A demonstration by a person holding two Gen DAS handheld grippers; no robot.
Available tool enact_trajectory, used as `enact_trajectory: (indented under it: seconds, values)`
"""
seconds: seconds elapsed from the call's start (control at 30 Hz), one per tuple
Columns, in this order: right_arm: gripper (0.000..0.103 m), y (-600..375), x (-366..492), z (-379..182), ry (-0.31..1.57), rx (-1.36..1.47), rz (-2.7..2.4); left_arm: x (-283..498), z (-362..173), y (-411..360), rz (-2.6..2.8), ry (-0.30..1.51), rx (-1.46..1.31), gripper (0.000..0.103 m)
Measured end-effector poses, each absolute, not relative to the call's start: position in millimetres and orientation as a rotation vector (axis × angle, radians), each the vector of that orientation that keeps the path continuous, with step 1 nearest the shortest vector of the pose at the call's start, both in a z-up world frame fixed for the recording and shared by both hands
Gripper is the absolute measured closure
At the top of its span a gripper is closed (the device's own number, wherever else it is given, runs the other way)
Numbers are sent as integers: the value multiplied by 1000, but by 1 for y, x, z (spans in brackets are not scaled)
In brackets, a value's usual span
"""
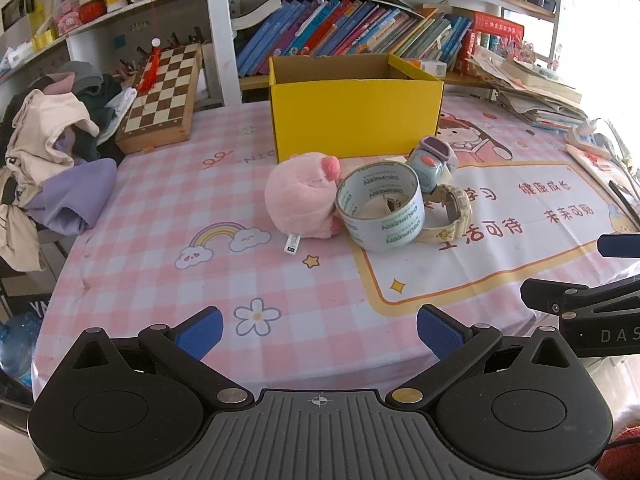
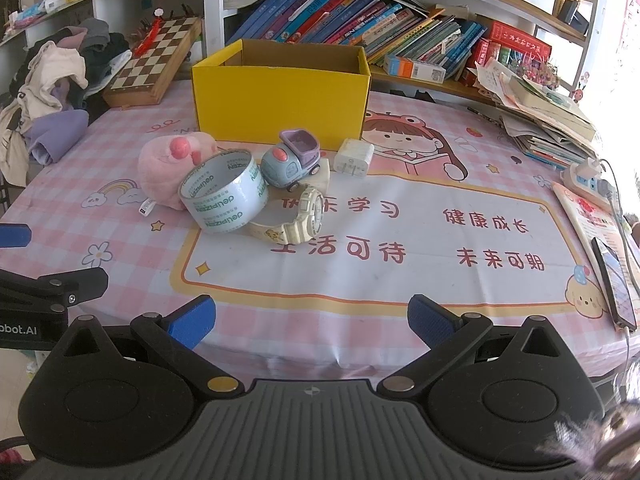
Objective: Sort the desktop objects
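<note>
A yellow cardboard box (image 1: 356, 116) (image 2: 280, 104) stands open at the table's back. In front of it lie a pink plush toy (image 1: 300, 196) (image 2: 168, 168), a tape roll (image 1: 380, 204) (image 2: 224, 192), a small blue-purple toy car (image 1: 432, 162) (image 2: 290, 160), a cream wristwatch (image 1: 448, 216) (image 2: 296, 220) and a white charger plug (image 2: 354, 158). My left gripper (image 1: 320, 334) is open and empty near the front edge. My right gripper (image 2: 312, 324) is open and empty, also near the front edge, well short of the objects.
A chessboard (image 1: 164, 92) and a pile of clothes (image 1: 52, 152) lie at the left. Stacked books and papers (image 2: 544, 116), a power strip (image 2: 588, 180) and a phone (image 2: 614, 284) lie at the right. Bookshelves stand behind the table.
</note>
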State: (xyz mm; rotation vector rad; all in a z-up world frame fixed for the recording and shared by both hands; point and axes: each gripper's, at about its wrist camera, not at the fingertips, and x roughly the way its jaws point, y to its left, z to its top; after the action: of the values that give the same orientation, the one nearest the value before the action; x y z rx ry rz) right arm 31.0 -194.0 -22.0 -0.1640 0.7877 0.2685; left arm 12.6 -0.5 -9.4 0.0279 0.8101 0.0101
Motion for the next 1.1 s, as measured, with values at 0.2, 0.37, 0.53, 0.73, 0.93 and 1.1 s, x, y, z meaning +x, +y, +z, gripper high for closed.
enact_trajectory:
  seconds: [0.2,0.37,0.53,0.73,0.93,1.1]
  values:
    - [0,-193,31,-21,785,-169,286,12,-9,0,3,810,27,0]
    - [0,-192,31,-21,787,-170,289,13,-10,-1,2,811,33,0]
    - [0,-193,31,-21,794,-167,292,14,-10,-1,5,811,30,0]
    - [0,-192,30,-21,797,-168,304,13,-10,-4,-6,806,38,0]
    - [0,-192,28,-21,798,-174,314,12,-9,-3,-8,803,37,0]
    - [0,-192,28,-20,804,-169,321,10,-8,-2,-19,796,32,0]
